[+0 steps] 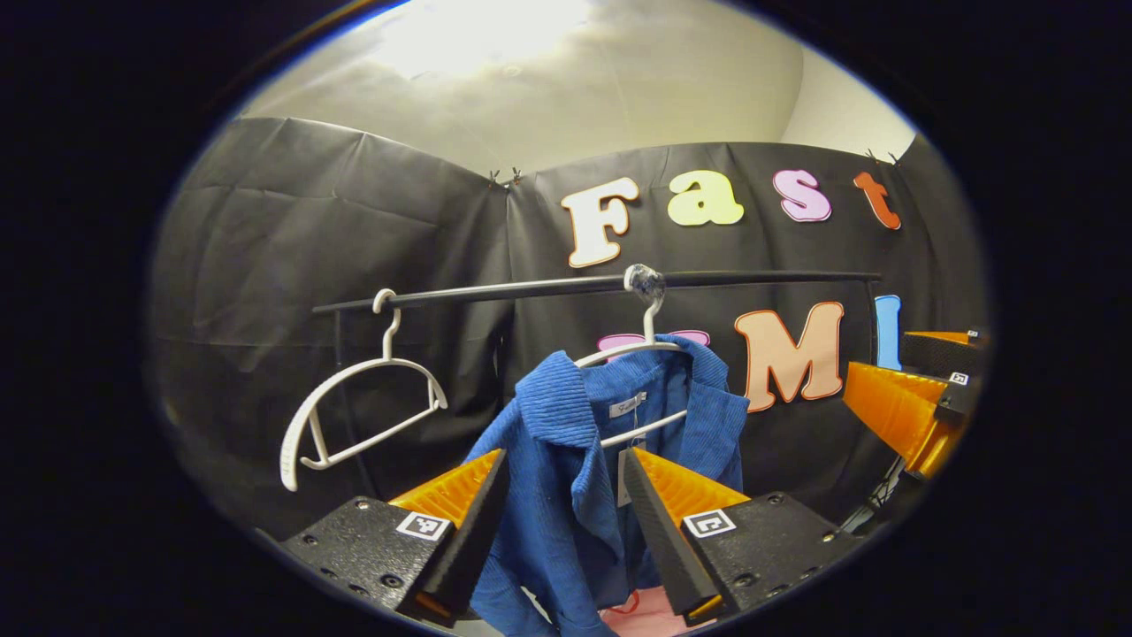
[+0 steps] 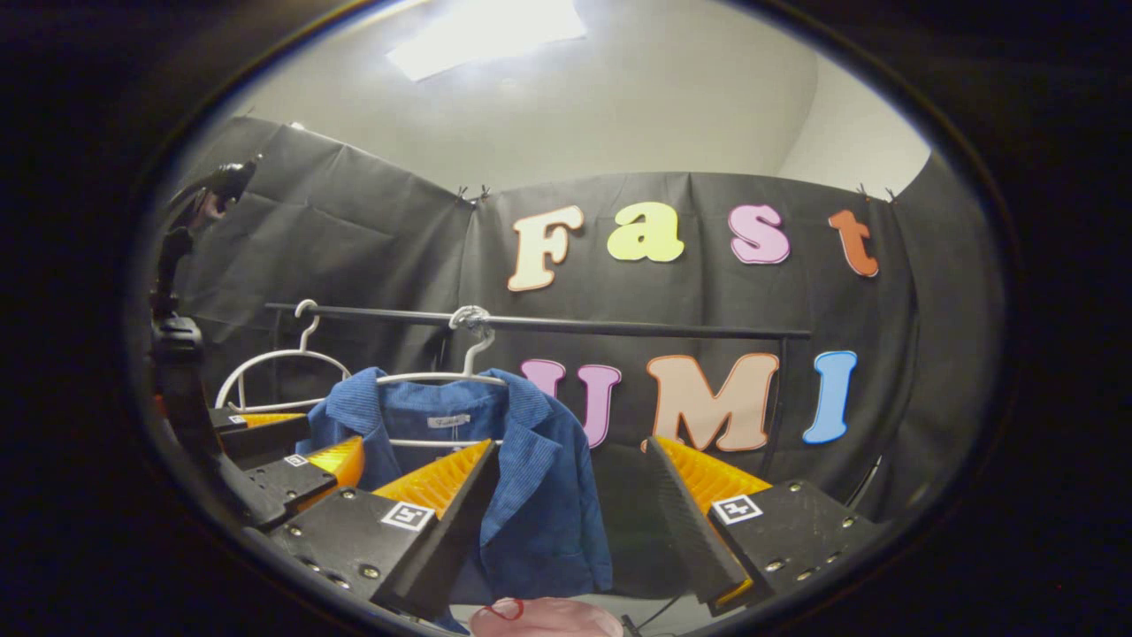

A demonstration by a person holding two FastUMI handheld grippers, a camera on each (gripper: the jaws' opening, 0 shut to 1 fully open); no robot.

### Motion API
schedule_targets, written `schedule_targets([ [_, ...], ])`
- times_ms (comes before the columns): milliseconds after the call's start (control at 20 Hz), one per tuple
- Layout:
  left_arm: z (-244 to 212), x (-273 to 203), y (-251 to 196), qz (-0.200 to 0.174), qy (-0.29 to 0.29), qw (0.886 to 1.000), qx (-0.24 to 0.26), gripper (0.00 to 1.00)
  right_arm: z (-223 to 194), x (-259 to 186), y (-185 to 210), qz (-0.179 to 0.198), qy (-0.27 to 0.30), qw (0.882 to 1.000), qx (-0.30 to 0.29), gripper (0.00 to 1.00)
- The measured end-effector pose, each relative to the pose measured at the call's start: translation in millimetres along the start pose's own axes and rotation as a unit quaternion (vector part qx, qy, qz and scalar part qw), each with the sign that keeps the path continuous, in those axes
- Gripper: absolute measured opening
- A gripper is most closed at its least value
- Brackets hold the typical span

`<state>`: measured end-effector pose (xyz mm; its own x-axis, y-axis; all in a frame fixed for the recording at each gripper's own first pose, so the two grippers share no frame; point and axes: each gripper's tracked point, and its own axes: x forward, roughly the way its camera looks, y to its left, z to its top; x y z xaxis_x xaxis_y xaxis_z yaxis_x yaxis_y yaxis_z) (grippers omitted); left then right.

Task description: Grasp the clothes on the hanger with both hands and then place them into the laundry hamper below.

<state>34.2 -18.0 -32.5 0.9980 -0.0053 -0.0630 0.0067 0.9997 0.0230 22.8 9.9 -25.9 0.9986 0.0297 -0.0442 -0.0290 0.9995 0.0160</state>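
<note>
Black cloth hangs all around the back of the booth, and a pale ceiling with a bright light sits above it. Across the cloth runs a thin black rail (image 1: 548, 287). Two white hangers hook over it. One white hanger (image 1: 354, 398) is bare and hangs near the end of the rail. The other hanger (image 1: 646, 345) holds a blue jacket (image 1: 575, 460) with a wide collar and a small tag inside the neck. In the left gripper view, the left gripper (image 1: 566, 464) is wide open, and its two orange and black fingers sit on each side of the jacket front, not touching it. Off to the side in that view is the right gripper, orange and black. In the right gripper view, the right gripper (image 2: 573, 451) is wide open too, with the jacket's edge just beside one finger. Down at the bottom, under the jacket, there is something pink (image 2: 544, 617), but I cannot tell what it is.
</note>
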Motion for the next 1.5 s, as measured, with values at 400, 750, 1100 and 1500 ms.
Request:
schedule_targets([
  [400, -35.4, 32.5, 0.6, 0.009, 0.034, 0.999, 0.009, 0.42, -14.1, 26.4, -3.4, -0.004, 0.012, 1.0, -0.009, 0.98],
  [750, -29.3, 20.6, 9.8, -0.013, 0.042, 0.999, -0.018, 0.01, -36.3, 64.4, 20.1, 0.033, 0.028, 0.999, 0.013, 0.99],
  [1100, 11.8, 0.8, 11.8, -0.053, 0.019, 0.997, -0.052, 0.0, -68.5, 112.3, 53.3, 0.078, 0.053, 0.994, 0.046, 0.99],
  [1500, 41.8, -2.0, 41.3, -0.028, 0.004, 0.998, -0.06, 0.0, -122.4, 151.3, 76.7, 0.089, 0.102, 0.987, 0.089, 0.99],
])
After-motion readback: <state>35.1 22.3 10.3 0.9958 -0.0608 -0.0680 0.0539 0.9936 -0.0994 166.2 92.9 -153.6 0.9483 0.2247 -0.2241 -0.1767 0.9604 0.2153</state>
